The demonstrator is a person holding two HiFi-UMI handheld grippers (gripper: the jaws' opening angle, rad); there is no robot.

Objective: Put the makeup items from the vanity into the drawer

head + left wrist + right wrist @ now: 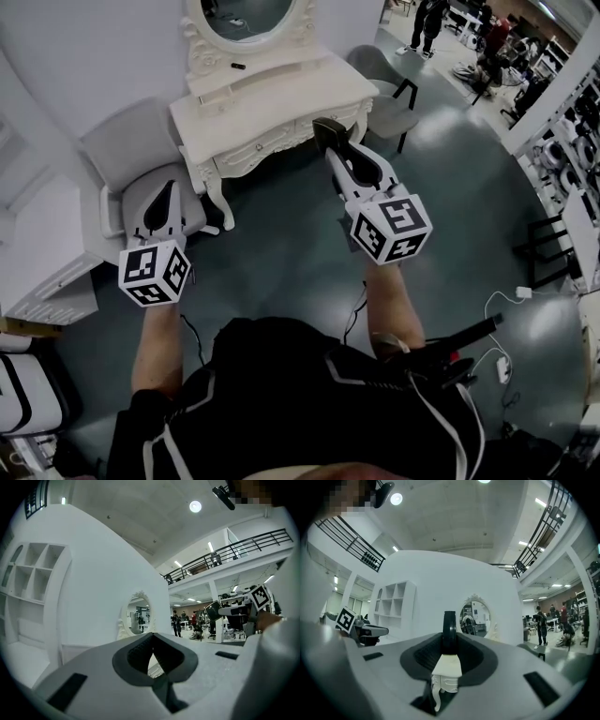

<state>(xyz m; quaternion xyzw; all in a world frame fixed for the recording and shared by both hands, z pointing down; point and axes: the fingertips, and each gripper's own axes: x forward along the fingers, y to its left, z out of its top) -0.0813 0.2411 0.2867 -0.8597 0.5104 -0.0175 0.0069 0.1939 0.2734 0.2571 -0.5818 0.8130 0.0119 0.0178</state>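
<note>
The white vanity (281,98) with its oval mirror (251,14) stands ahead of me, and its front drawers look shut. A small dark item (237,66) lies on its raised shelf. My right gripper (328,129) hangs in the air in front of the vanity's right corner, shut on a flat black makeup case (449,630) held edge-on. That case (213,610) also shows in the left gripper view. My left gripper (166,192) is lower and to the left, above a grey chair, and its jaws (152,638) are shut with nothing in them.
One grey chair (131,155) stands left of the vanity and another (389,94) to its right. A white cabinet (47,258) is at the far left. Cables (506,300) lie on the floor at right. People (431,23) and desks are far behind.
</note>
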